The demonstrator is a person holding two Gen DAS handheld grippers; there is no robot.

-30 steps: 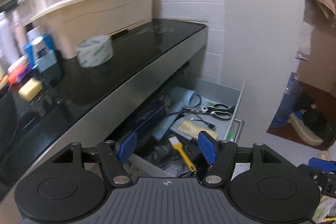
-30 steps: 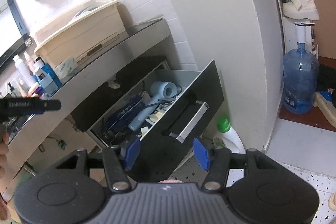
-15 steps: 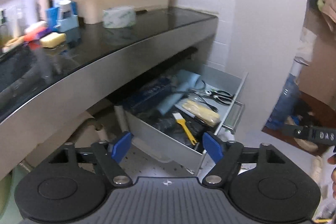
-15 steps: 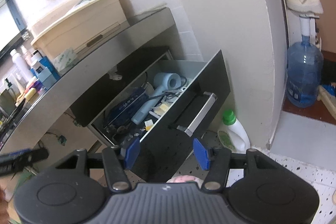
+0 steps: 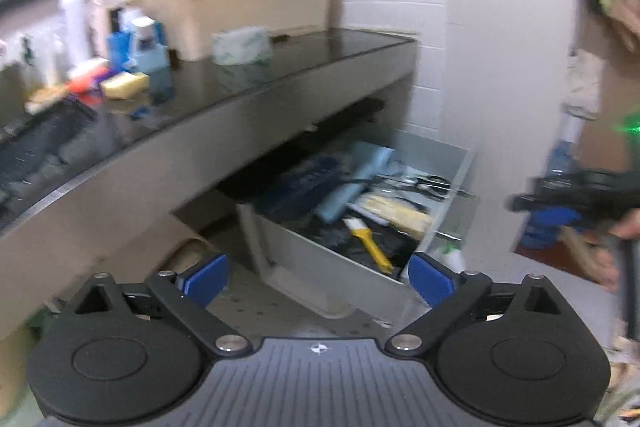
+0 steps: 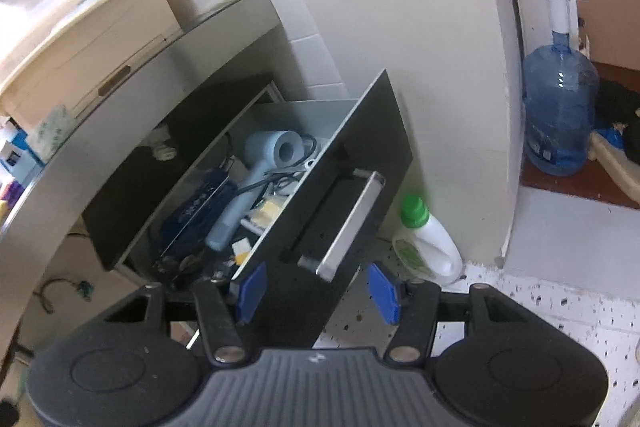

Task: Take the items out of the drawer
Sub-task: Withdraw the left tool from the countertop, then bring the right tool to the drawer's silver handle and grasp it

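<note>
Both grippers — left gripper (image 5: 318, 277) and right gripper (image 6: 318, 287) — hung released, empty, short of the open drawer (image 6: 352, 163); its tangled hairdryer (image 6: 256, 179) cord risked snagging neighbouring items on lifting.

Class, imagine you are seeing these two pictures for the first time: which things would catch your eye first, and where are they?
First comes the open drawer under the dark counter, crammed with clutter: a pale blue hair dryer lies across it and a yellow-handled brush sits near its front. Next, the big blue water jug stands on the floor at right.
</note>
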